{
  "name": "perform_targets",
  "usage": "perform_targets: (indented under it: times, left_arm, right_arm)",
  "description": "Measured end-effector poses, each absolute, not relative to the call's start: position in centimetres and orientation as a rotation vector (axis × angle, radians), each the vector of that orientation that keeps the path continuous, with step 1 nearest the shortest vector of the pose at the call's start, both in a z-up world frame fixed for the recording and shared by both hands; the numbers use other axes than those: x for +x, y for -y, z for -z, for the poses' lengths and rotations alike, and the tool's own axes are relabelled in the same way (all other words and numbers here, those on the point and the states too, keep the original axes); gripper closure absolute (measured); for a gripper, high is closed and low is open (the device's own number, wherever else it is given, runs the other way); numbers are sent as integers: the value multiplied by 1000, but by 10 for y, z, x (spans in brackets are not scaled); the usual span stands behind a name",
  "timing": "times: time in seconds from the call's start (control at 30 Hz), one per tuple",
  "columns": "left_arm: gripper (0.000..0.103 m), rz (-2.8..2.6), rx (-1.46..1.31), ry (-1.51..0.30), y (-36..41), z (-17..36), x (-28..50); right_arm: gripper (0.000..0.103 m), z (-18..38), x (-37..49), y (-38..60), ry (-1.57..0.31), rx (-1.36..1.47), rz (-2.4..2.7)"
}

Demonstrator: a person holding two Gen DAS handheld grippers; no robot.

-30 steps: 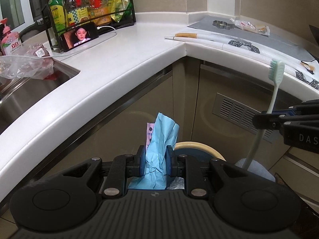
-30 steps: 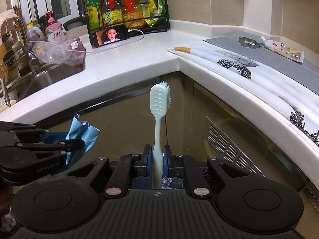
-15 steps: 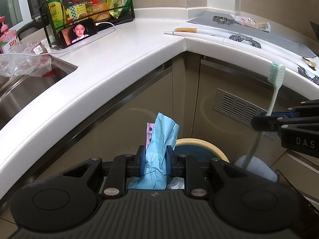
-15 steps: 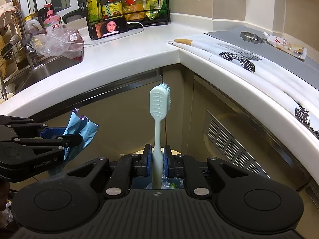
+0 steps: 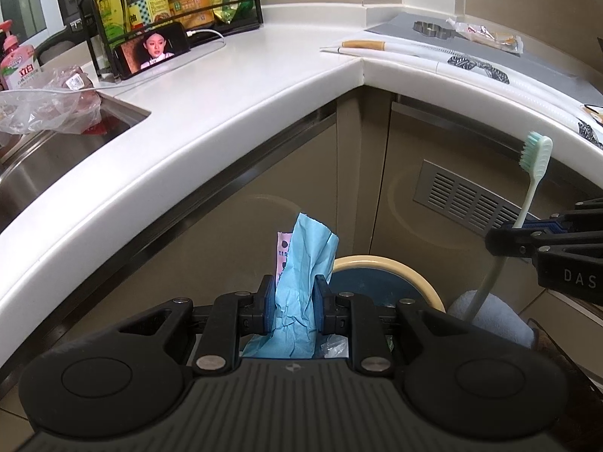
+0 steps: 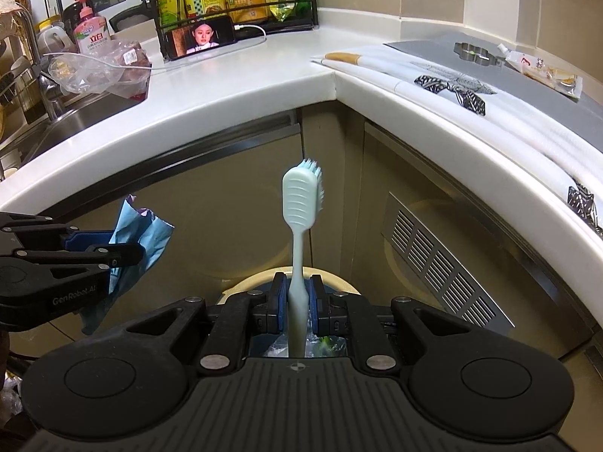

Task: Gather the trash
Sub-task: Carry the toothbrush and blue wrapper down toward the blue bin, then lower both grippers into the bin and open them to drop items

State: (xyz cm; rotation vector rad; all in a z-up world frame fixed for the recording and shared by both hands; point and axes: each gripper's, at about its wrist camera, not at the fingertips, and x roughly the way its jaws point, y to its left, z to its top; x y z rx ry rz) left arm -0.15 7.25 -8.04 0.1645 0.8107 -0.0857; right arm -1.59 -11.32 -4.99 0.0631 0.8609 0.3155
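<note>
Crumpled blue wrapper (image 5: 301,282), pale-green toothbrush (image 6: 301,226)

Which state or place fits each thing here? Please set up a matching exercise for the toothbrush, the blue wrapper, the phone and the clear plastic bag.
Things:
1. toothbrush
2. blue wrapper
3. phone
4. clear plastic bag

States or places:
A. leaning against the bottle rack, screen lit
B. clamped upright in the right gripper
C. lying at the sink's edge
D. crumpled, clamped in the left gripper

Pairs: 1-B, 2-D, 3-A, 4-C
</note>
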Motion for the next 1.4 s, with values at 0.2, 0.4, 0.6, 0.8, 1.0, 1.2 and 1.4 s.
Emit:
perform_targets:
  times: [0.2, 0.4, 0.6, 0.8, 1.0, 1.2, 1.4]
  left_arm:
    - [80, 90, 157, -848, -71, 90, 7]
    - [80, 99, 138, -899, -67, 103, 19]
    - [80, 98, 144, -938, -62, 117, 34]
    - [80, 102, 151, -973, -57, 133, 44]
    - [80, 106, 143, -1029, -56, 153, 60]
    - [79, 110, 119, -1111, -58, 180, 75]
    - [79, 121, 136, -1155, -49, 202, 90]
  right_arm:
    - [89, 60, -10, 109, -895, 55, -316]
    - [89, 75, -2, 107, -937, 45, -320]
    - [89, 90, 6, 105, -979, 42, -319]
    - [89, 110, 16, 102, -1022, 41, -315]
    - [89, 130, 28, 99, -1079, 29, -314]
    - [89, 154, 37, 89, -1140, 8, -313]
    - [89, 180, 55, 86, -1208, 2, -304]
